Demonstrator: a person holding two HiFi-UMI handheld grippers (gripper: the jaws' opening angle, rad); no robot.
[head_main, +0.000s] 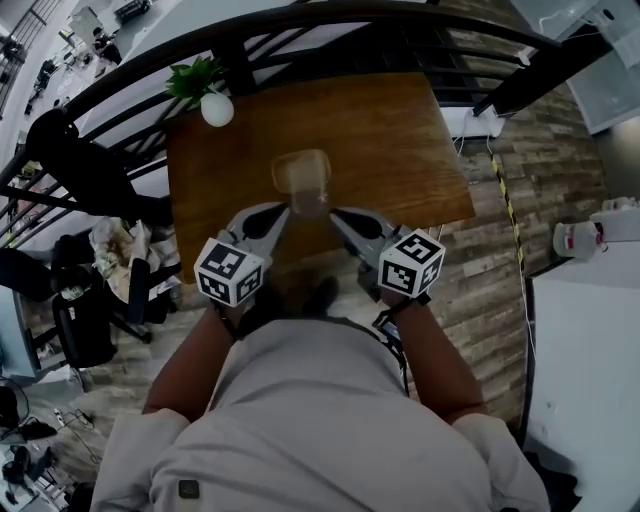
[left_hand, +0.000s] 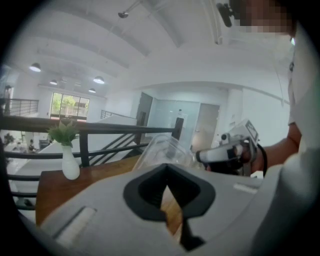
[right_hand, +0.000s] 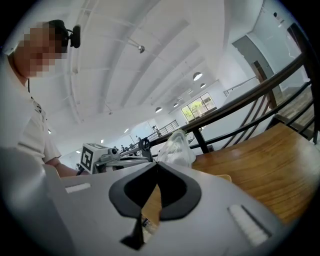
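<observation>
Here we see the brown wooden surface (head_main: 400, 140) against a black railing. Over its near edge we hold the left gripper (head_main: 283, 212) and the right gripper (head_main: 338, 215), each with its fingers closed together on nothing. The clear plastic container (head_main: 301, 178) stands mid-surface, its near end between the two tips. A small white vase (head_main: 217, 108) stands at the far left corner.
</observation>
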